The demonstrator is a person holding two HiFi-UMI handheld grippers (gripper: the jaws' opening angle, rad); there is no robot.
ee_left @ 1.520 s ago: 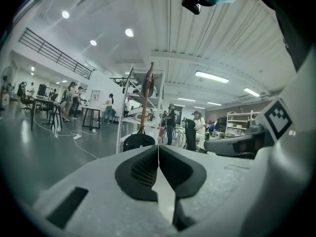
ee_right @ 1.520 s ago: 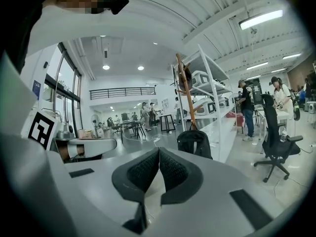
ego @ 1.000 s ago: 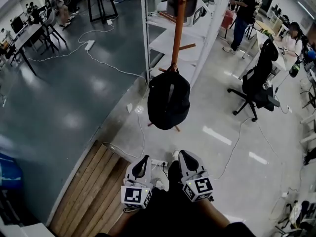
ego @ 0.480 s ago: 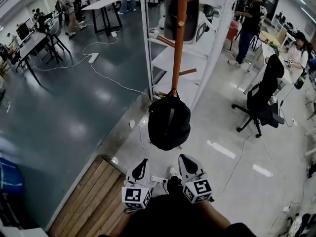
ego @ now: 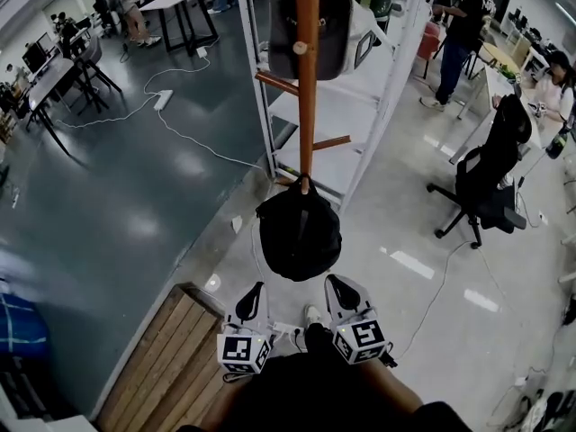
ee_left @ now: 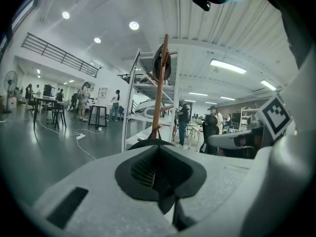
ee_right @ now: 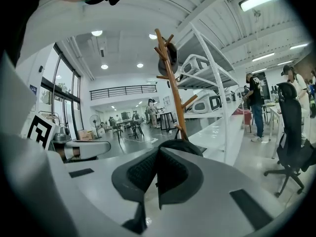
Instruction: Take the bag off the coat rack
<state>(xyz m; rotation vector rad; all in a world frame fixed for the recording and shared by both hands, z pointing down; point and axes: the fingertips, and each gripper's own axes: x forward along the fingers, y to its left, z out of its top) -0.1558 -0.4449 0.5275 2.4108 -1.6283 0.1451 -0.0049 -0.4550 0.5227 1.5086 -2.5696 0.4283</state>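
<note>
A black bag [ego: 298, 231] hangs by its strap from a low peg of the brown wooden coat rack [ego: 307, 79] in the head view. A second dark bag [ego: 312, 21] hangs near the rack's top. My left gripper [ego: 253, 293] and right gripper [ego: 339, 287] sit side by side just below the black bag, both shut and holding nothing. In the left gripper view the rack [ee_left: 159, 90] rises beyond the closed jaws, with the bag's top [ee_left: 148, 142] just showing. The right gripper view shows the rack [ee_right: 171, 80] and the bag [ee_right: 180, 145] straight ahead.
A white metal shelf unit [ego: 355, 88] stands right behind the rack. A black office chair [ego: 490, 169] is at the right. A wooden platform [ego: 171, 354] lies at lower left. Cables and a power strip [ego: 163, 100] trail over the floor. People stand at tables in the distance.
The view has drawn closer to the rack. The black bag now hangs nearer my grippers and slightly further left. Both grippers stayed shut and kept their place.
</note>
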